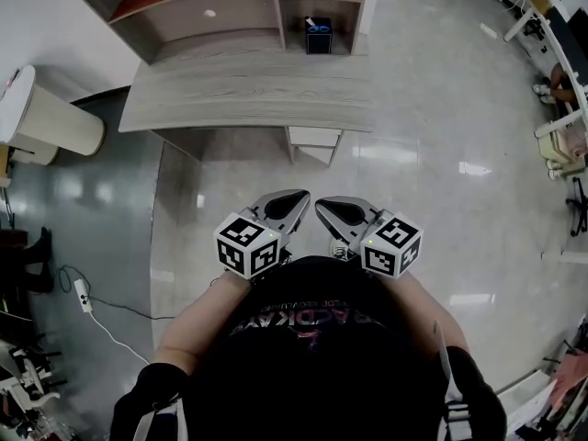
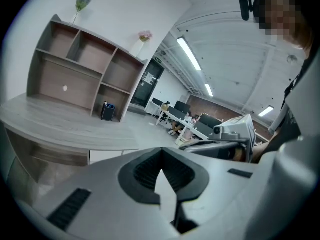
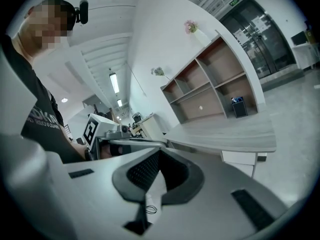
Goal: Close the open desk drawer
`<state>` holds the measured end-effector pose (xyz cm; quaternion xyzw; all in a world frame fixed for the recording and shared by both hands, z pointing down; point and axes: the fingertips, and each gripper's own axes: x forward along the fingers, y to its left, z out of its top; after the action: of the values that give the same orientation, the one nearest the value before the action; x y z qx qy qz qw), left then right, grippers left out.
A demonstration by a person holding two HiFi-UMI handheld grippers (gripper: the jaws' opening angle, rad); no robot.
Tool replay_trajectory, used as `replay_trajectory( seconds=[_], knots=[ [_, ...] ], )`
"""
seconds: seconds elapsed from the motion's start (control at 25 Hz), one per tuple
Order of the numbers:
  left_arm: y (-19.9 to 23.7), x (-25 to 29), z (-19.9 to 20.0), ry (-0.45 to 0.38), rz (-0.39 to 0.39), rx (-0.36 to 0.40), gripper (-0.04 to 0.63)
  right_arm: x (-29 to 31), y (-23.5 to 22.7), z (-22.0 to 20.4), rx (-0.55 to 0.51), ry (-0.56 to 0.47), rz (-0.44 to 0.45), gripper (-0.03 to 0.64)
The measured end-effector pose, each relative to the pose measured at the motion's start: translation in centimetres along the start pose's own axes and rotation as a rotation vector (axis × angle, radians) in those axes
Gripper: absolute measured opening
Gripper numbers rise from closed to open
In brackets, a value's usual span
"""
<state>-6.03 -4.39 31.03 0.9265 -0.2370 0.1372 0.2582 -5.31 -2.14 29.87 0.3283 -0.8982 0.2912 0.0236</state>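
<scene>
Status check. The white drawer [image 1: 314,138] sits under the near edge of the tabletop [image 1: 248,95], toward its right end. Its front looks roughly flush with that edge in both the head view and the right gripper view. The angle is steep and the drawer small in frame, so I cannot rule out a slight gap. Judgement: closing is probably done or nearly so, and at most a final push home is left. The left tool [image 1: 292,202] and right tool [image 1: 333,211] are both closed with nothing between the jaws. They are held side by side close to the person's chest, tips angled toward each other. The drawer lies on the far side of both, well apart across bare floor [image 1: 432,108], and neither tool touches it.
</scene>
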Motion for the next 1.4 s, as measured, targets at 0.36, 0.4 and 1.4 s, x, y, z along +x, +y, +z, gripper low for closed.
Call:
replay_trajectory(
  seconds=[0.36,0.4,1.4],
  knots=[
    [0.0,-0.1,-1.4,0.008,0.004,-0.012,0.011,-0.2,-0.8,-0.5,0.045,-0.006,-0.021,0.017],
    [0.0,-0.1,-1.4,0.007,0.005,-0.015,0.011,-0.2,-0.8,-0.5,0.046,-0.007,-0.022,0.017],
    [0.1,-0.4,-1.3,0.005,-0.006,-0.024,0.011,0.4,-0.8,-0.3,0.042,0.007,-0.03,0.017]
  ],
)
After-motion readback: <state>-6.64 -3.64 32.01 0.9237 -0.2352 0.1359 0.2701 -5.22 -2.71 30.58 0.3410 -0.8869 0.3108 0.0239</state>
